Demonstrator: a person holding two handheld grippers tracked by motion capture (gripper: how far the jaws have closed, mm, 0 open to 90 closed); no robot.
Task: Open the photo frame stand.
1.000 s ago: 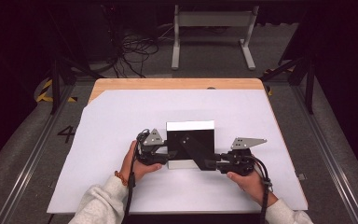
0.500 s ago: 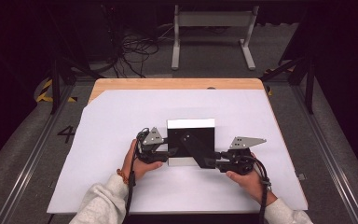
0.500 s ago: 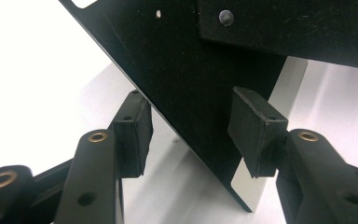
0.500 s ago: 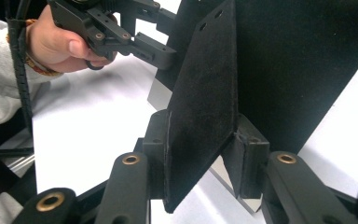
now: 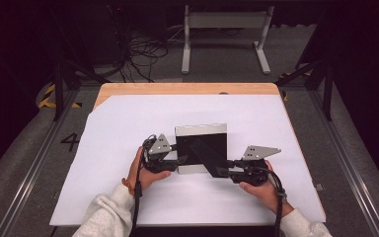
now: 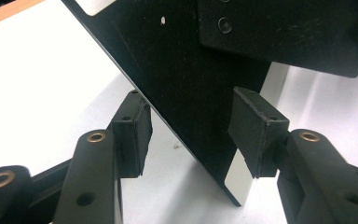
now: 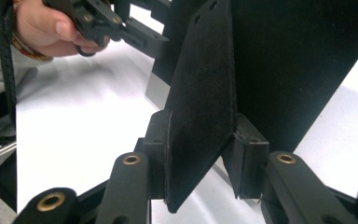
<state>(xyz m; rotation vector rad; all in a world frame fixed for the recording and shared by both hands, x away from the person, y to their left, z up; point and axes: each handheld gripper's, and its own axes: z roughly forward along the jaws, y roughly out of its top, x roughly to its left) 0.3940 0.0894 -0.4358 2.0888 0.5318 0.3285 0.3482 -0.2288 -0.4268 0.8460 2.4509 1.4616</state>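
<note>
Dark floor surrounds the tabletop (image 5: 128,207), which wears a white sheet over a wooden top whose bare edge shows along the 12 o'clock side. Beyond it a grey metal stand (image 5: 225,30) and a tangle of black cables (image 5: 140,54) lie on the floor.

Near the middle of the sheet, toward my side, sits a black panel with silver edges (image 5: 201,145), a black flap (image 5: 207,159) running diagonally across it toward 4 o'clock.

My left hand (image 5: 145,173) holds the left gripper (image 5: 181,160) at the panel's 9 o'clock edge. In the left gripper view its jaws stand apart, one pad (image 6: 133,133) on each side of the panel's black edge (image 6: 186,102); the left pad looks clear of the surface, and I cannot tell whether the right pad touches.

My right hand (image 5: 261,190) holds the right gripper (image 5: 223,170) at about 4 o'clock of the panel. In the right gripper view its jaws are closed on the lower tip of the black flap (image 7: 200,107), both pads pressed against it, with the panel (image 7: 298,60) rising behind. My left hand (image 7: 46,28) and its gripper show at 11 o'clock there.
</note>
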